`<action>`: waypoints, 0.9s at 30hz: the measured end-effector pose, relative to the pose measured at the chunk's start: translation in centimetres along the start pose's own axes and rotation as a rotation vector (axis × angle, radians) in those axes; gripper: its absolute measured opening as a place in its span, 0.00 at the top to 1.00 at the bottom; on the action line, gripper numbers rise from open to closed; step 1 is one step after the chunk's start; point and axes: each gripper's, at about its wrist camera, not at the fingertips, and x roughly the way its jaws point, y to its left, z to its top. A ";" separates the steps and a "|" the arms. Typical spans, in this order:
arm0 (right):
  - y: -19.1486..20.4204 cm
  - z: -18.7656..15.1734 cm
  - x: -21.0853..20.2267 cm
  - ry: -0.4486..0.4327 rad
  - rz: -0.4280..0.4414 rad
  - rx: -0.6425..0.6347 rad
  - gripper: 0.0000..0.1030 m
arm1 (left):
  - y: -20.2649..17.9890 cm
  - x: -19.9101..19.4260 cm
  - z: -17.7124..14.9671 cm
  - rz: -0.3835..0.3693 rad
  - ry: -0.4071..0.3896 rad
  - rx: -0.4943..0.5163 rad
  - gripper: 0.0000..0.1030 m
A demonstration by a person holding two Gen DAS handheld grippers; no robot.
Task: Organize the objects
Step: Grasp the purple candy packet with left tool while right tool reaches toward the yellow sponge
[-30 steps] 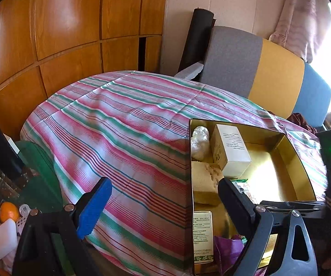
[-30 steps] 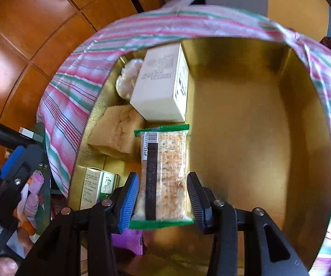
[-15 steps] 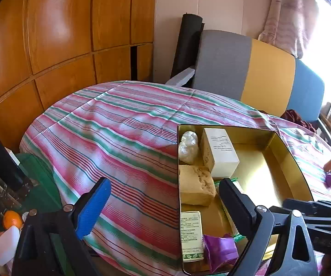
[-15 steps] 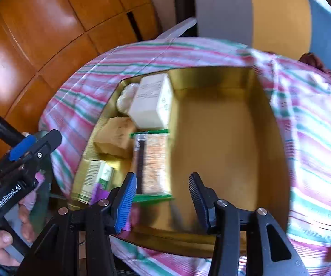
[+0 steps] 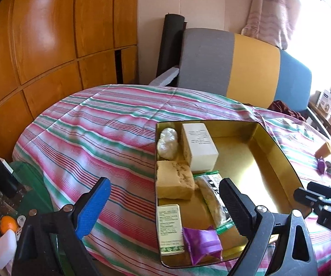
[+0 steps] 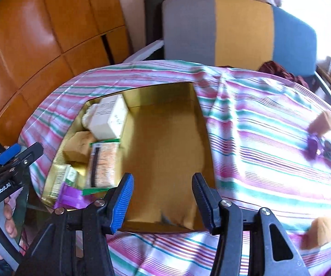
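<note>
A gold tin box (image 5: 278,147) (image 6: 165,161) sits on the striped tablecloth. Along its left side lie a white box (image 5: 200,147) (image 6: 110,119), a white wrapped lump (image 5: 167,142), a tan cake block (image 5: 174,179) (image 6: 78,146), a cracker packet (image 5: 211,195) (image 6: 103,165), a green-and-white small box (image 5: 169,227) (image 6: 64,179) and a purple packet (image 5: 202,243) (image 6: 70,195). My right gripper (image 6: 163,197) is open and empty above the box's near edge. My left gripper (image 5: 163,204) is open and empty, low at the box's left side.
On the cloth to the right lie two tan cake blocks (image 6: 321,120) (image 6: 319,232) and a purple wrapped piece (image 6: 312,145). A grey, yellow and blue sofa (image 5: 246,66) stands behind the table. Wooden panels (image 5: 50,46) line the left. An orange (image 5: 8,224) lies low left.
My right gripper has let go of the cracker packet, which now lies in the box, and has pulled back and up to the right. The left gripper has risen slightly.
</note>
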 end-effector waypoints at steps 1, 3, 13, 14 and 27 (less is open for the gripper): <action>-0.7 -0.2 -0.2 -0.002 -0.006 0.015 0.48 | -0.2 0.0 -0.1 -0.004 0.003 0.006 0.07; -2.2 -0.5 -0.5 -0.004 -0.022 0.048 0.48 | -0.6 0.1 -0.3 -0.010 0.010 0.015 0.07; -11.8 -3.6 -2.9 0.026 -0.139 0.226 0.48 | -2.0 0.7 0.0 -0.026 0.017 0.022 0.06; -13.0 -4.0 -3.4 0.025 -0.153 0.249 0.48 | -2.4 0.7 0.3 -0.032 0.015 0.028 0.06; -25.9 -7.8 -10.6 -0.014 -0.329 0.527 0.48 | -14.1 0.1 3.1 -0.245 -0.002 0.216 0.06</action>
